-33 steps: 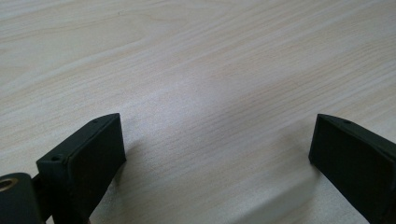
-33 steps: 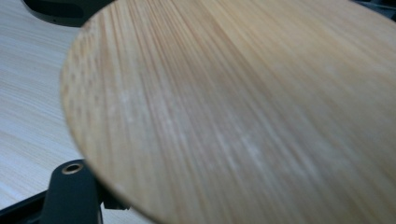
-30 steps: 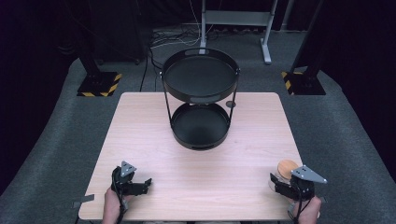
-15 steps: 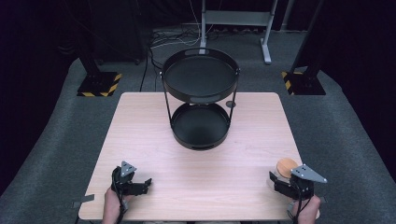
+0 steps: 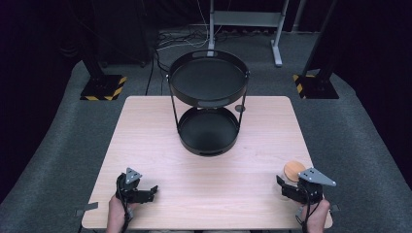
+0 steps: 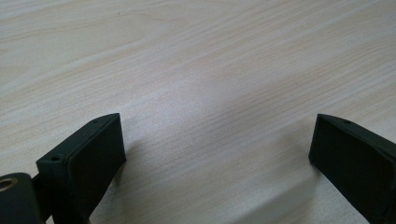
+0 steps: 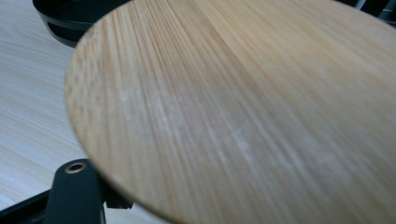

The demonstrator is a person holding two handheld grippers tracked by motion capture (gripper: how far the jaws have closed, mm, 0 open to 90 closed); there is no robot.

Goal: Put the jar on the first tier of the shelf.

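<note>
Nothing has visibly moved over the last second: both hand-held grippers sit at the same spots near the front edge of the tabletop, and the round wooden disc lies where it was.

The left hand-held gripper rests near the front left corner, its jaws spread wide over bare wood in the left gripper view. The right hand-held gripper sits near the front right corner with the wooden disc right at its jaws. In the right gripper view the disc covers the jaws, so whether they are spread or pinching it cannot be told; its right and lower edges are cut off there.

The black two-tier tray stand stands at the far middle of the tabletop, well apart from both grippers. A small dark round mark beside it is too small to make out. No brand, label or writing can be read anywhere.
</note>
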